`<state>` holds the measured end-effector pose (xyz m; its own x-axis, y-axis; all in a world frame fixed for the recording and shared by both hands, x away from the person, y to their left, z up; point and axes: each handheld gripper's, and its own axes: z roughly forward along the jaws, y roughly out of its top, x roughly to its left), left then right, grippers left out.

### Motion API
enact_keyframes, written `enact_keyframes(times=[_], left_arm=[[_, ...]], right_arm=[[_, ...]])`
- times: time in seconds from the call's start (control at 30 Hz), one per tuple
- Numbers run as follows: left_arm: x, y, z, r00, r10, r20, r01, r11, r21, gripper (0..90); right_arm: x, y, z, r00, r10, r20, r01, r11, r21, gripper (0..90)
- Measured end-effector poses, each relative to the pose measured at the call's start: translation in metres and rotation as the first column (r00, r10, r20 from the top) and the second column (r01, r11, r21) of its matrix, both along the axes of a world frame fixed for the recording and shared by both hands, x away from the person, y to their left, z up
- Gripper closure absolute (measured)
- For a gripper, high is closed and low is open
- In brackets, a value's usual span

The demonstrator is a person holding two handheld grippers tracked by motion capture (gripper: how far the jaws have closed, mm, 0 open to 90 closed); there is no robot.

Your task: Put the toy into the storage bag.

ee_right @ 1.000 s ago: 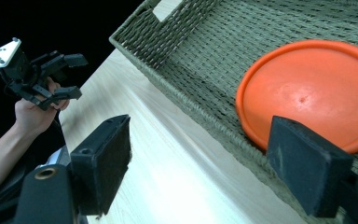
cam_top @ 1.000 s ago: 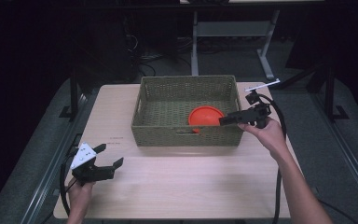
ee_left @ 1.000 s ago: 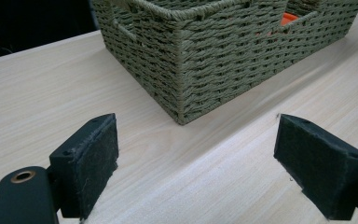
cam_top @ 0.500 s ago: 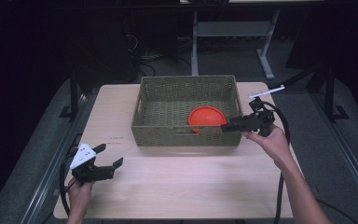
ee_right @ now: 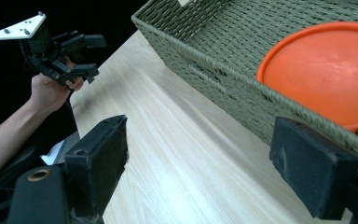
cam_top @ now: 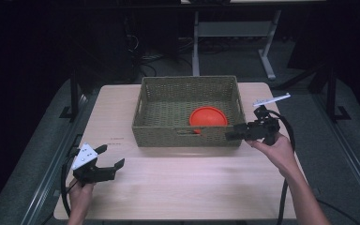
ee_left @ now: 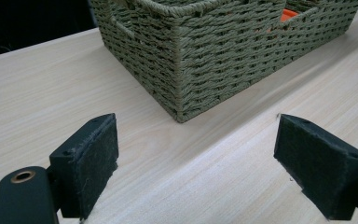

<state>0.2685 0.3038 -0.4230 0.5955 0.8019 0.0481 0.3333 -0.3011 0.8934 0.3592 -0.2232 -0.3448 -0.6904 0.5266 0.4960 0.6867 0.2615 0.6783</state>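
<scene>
A woven green basket (cam_top: 187, 136) stands on the far half of the wooden table (cam_top: 192, 187). An orange round plate (cam_top: 208, 116) lies flat inside it, toward its near right. My right gripper (cam_top: 233, 132) is open and empty at the basket's near right corner, just outside the front wall; its view has the basket wall (ee_right: 223, 79) and the orange plate (ee_right: 335, 70) ahead. My left gripper (cam_top: 110, 157) is open over the table's near left, apart from the basket. From there the basket's corner (ee_left: 182, 60) is ahead between the open jaws.
Bare tabletop runs along the basket's front and left sides. The table's left edge is close to the left hand (cam_top: 79, 192). A metal frame (cam_top: 234, 28) stands on the dark floor behind the table. In the right gripper view the left gripper (ee_right: 86, 53) is far off.
My right gripper has drawn back toward the person, from the basket's right rim by the plate to outside its near right corner. The left gripper has not moved.
</scene>
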Motion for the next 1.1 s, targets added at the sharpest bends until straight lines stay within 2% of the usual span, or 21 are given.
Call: enact_keyframes(times=[0.4,0.97,1.1], left_arm=[[-0.001,-0.002,0.0,1.0,-0.009,0.0,0.009,0.9999,0.008,13.1],[-0.001,-0.003,-0.001,0.9999,-0.013,0.004,0.013,0.9999,0.011,13.1],[-0.002,-0.004,-0.001,0.9999,-0.013,0.002,0.013,0.9998,0.013,13.1]], right_arm=[[-0.023,-0.021,-0.023,0.9997,-0.021,-0.011,0.021,1.0,0.018,18.4],[-0.049,-0.054,-0.051,0.9956,-0.083,-0.042,0.085,0.996,0.039,18.2],[-0.057,-0.062,-0.058,0.9942,-0.1,-0.04,0.102,0.993,0.056,18.3]])
